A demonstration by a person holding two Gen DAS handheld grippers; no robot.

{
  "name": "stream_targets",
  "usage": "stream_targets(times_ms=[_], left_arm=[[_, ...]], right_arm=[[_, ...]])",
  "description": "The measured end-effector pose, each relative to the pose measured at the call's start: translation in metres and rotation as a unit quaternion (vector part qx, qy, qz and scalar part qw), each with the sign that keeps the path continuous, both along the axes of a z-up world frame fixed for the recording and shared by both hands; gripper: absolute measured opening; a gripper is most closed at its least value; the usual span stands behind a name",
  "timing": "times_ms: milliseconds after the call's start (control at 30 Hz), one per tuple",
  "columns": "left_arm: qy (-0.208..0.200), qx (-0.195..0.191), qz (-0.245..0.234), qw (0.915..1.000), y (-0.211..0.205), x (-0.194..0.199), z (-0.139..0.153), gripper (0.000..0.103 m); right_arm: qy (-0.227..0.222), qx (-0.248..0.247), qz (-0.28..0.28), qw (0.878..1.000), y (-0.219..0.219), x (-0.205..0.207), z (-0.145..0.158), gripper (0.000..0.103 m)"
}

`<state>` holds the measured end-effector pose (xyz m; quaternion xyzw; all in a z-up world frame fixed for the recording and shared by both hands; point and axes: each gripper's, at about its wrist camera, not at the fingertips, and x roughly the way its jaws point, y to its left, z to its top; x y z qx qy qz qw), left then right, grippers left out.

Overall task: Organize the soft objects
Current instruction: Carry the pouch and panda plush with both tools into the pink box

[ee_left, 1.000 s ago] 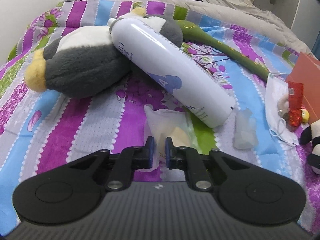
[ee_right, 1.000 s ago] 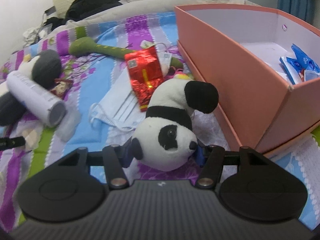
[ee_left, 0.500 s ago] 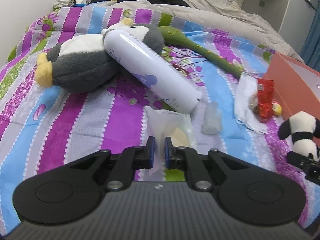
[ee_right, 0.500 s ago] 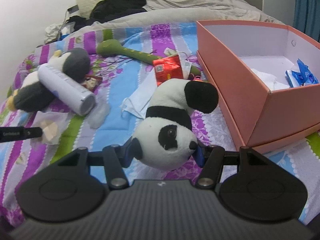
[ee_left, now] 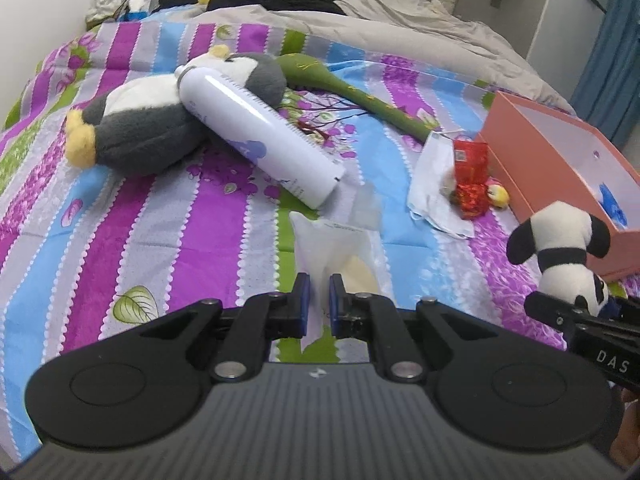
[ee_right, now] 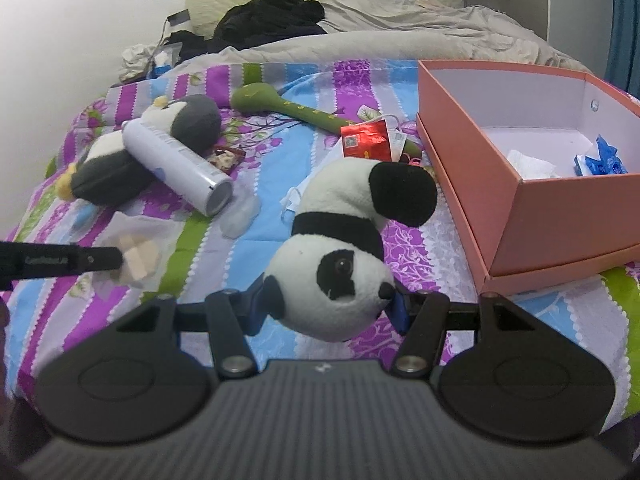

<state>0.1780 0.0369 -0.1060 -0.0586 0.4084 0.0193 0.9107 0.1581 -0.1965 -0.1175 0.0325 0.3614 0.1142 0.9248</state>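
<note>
My left gripper (ee_left: 318,304) is shut on a clear plastic bag with pale pads inside (ee_left: 334,248), held above the striped bedspread; the bag also shows in the right wrist view (ee_right: 136,248). My right gripper (ee_right: 328,308) is shut on the head of a panda plush (ee_right: 340,240), held off the bed left of the pink box (ee_right: 560,216). The panda also shows in the left wrist view (ee_left: 560,248). A grey penguin plush (ee_left: 140,128) lies at the left with a white spray can (ee_left: 256,140) across it.
A green plush stick (ee_left: 360,96), a white face mask (ee_left: 432,184), a red packet (ee_left: 470,168) and a clear cap (ee_left: 366,208) lie on the bedspread. The pink box holds white cloth (ee_right: 528,164) and blue packets (ee_right: 600,160). Dark clothes (ee_right: 272,20) lie at the far end.
Both grippers have risen and drawn back from the bed, each carrying its object. The panda has come off the bedspread. The bag has lifted clear of the spray can.
</note>
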Motion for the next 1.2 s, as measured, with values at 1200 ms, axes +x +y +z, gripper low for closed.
stream_targets(times_ms=[1200], left_arm=[[-0.098,-0.004,-0.111,0.9889,-0.175,0.057,0.130,0.012]], right_arm=[[-0.135,0.038,-0.061,0.988,-0.129,0.021,0.117,0.061]])
